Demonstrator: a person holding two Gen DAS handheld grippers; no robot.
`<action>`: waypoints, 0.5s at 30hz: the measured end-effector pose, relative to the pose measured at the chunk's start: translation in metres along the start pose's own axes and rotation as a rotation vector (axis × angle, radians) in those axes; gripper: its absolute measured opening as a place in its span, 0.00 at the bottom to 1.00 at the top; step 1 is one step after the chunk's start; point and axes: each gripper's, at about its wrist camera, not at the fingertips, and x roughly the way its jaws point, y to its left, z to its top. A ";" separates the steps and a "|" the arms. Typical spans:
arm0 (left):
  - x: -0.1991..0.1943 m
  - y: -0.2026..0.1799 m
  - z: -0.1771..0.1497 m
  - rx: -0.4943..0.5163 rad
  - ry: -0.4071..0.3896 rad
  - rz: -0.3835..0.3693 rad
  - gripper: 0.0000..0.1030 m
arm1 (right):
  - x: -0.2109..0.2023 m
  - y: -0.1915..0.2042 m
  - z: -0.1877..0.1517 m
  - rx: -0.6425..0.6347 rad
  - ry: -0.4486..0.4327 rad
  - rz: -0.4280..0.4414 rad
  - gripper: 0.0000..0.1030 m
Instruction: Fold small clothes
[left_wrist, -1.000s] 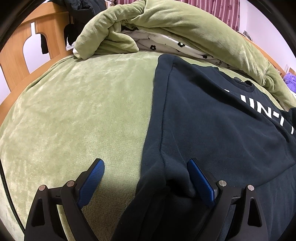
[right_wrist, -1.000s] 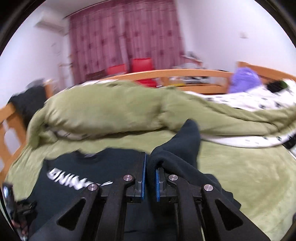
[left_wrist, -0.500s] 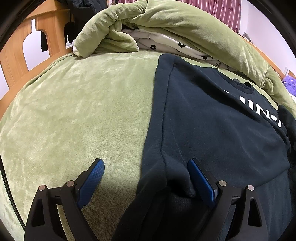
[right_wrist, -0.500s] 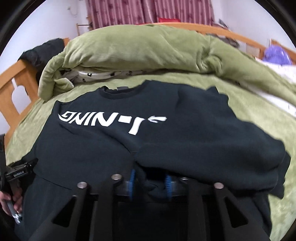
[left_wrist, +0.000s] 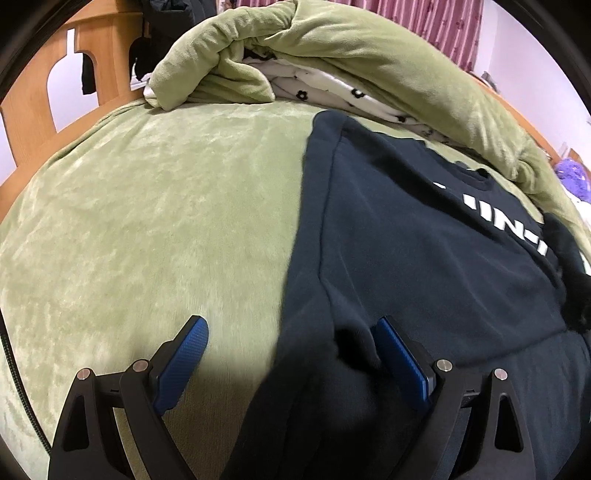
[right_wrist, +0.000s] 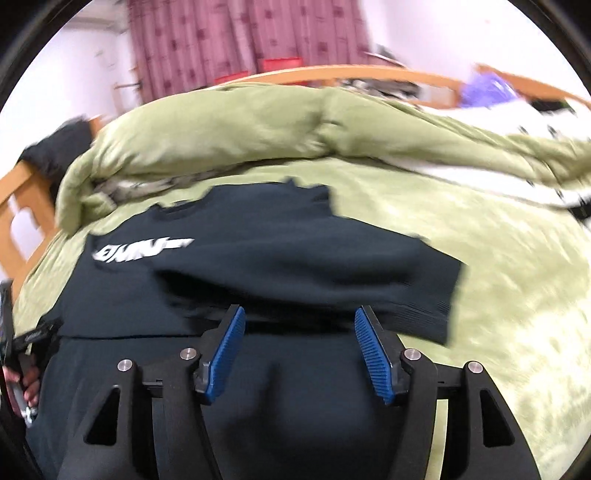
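A dark navy sweatshirt with white lettering lies flat on a green bedspread. It also shows in the right wrist view, with its right sleeve folded across the chest. My left gripper is open, its jaws wide around the sweatshirt's left sleeve and side edge low in the view. My right gripper is open and empty, just above the sweatshirt's lower body. The right wrist view is motion-blurred.
A bunched green quilt with a white flowered lining lies along the far side of the bed. A wooden bed frame stands at the left. A purple object sits at the far right.
My right gripper carried the sleeve across the chest, opened and let it go, then drew back. My left gripper has stayed open around the left sleeve.
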 end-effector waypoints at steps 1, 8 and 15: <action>-0.006 0.002 -0.002 -0.004 0.003 -0.011 0.89 | 0.001 -0.012 0.000 0.028 0.013 -0.009 0.59; -0.031 0.010 -0.021 0.026 -0.001 0.021 0.89 | 0.018 -0.059 0.002 0.133 0.036 -0.040 0.59; -0.029 0.015 -0.043 0.062 0.022 0.043 0.90 | 0.051 -0.078 -0.001 0.227 0.098 -0.039 0.59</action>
